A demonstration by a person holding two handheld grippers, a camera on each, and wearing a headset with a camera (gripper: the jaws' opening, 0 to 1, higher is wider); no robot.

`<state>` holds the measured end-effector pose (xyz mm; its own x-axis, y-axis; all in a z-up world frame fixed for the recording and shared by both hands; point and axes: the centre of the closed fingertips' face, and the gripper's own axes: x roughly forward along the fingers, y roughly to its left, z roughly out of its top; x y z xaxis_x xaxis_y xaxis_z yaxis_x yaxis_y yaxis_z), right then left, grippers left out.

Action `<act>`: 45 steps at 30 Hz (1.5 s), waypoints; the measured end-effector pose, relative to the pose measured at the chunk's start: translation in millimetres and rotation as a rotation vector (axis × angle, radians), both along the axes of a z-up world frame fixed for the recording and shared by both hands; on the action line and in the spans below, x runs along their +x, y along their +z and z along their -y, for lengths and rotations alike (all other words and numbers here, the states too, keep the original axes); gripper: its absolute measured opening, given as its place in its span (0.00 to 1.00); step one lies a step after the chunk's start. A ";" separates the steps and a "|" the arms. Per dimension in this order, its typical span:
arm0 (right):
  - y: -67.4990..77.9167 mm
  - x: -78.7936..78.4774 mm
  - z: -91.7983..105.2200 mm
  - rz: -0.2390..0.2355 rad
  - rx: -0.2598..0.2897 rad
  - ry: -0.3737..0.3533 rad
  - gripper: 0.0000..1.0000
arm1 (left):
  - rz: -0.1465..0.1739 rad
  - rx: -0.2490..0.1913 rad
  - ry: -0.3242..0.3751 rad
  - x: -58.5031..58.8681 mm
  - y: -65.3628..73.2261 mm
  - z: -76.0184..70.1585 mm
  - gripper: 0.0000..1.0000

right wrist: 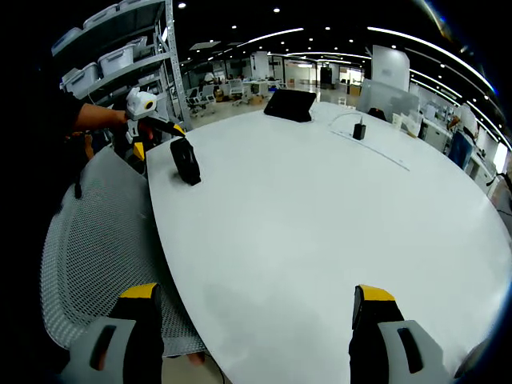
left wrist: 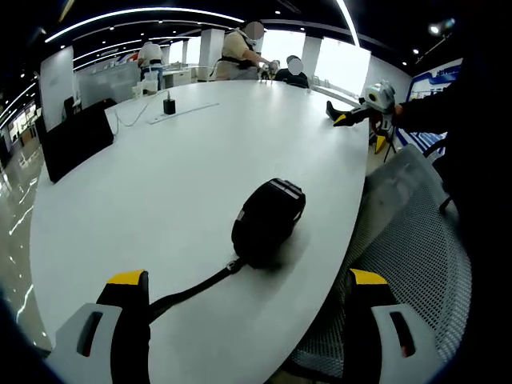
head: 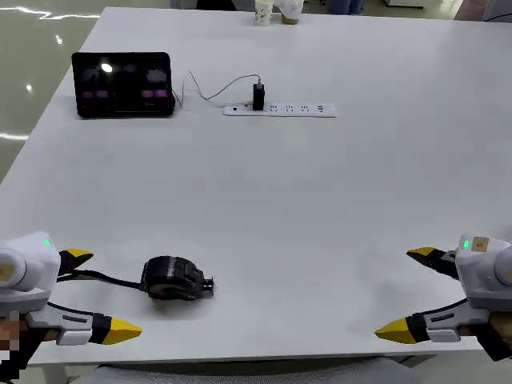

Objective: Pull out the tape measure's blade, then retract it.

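A black tape measure (head: pixel 175 278) lies on the white table (head: pixel 288 184) near its front left edge, with a black wrist strap trailing left from it. My left gripper (head: pixel 102 293) is open, its yellow tips spread to the left of the tape measure (left wrist: pixel 269 220), and the strap runs in between its jaws. My right gripper (head: pixel 414 290) is open at the front right edge of the table, far from the tape measure (right wrist: pixel 185 160). Nothing is between its fingers. The other gripper shows in each gripper view: the right gripper (left wrist: pixel 352 116), the left gripper (right wrist: pixel 149 128).
A dark tablet (head: pixel 122 83) stands at the back left. A white power strip (head: pixel 280 110) with a black plug and cable lies behind the middle. Paper cups (head: pixel 264 12) sit at the far edge. A grey mesh chair (right wrist: pixel 96 240) is under the front edge. People (left wrist: pixel 240 52) stand behind the table.
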<state>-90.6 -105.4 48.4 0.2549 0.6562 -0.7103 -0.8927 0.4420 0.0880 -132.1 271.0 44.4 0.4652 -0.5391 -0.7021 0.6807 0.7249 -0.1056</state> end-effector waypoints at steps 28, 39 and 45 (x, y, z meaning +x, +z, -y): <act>1.6 7.0 -68.0 0.040 0.008 0.167 0.99 | 0.020 0.072 -0.168 16.6 6.8 26.8 0.99; -1.7 5.1 -97.0 0.041 0.034 0.213 0.99 | 0.030 0.117 -0.238 25.0 10.4 35.5 0.99; -1.3 0.4 -115.5 0.048 0.058 0.261 0.99 | 0.020 0.139 -0.300 25.6 6.8 49.1 0.99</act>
